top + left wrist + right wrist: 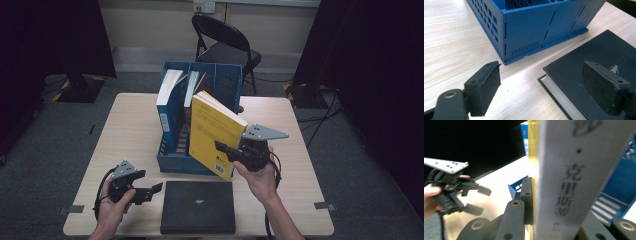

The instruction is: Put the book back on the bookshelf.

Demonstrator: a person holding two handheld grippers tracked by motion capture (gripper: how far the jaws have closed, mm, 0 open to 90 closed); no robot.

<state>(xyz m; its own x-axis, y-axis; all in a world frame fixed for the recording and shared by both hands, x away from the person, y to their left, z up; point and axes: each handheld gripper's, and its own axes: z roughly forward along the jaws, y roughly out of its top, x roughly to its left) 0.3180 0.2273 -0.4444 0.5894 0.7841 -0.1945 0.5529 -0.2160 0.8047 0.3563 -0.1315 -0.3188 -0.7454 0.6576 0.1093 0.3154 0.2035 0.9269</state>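
Yellow book [215,134]: clamped in my right gripper [226,150], tilted at the middle of the high view, its lower corner against the blue file rack [222,80].
Spine [574,175]: grey with dark printed characters, legible in my right gripper view.
Left gripper [156,190]: jaws spread, nothing between them, lower left of the high view.
Black book [599,50]: its pale page edge shows in my left gripper view.
Surface: pale wooden table [130,125].
Room: grey floor, black folding chair [225,42] at top centre.
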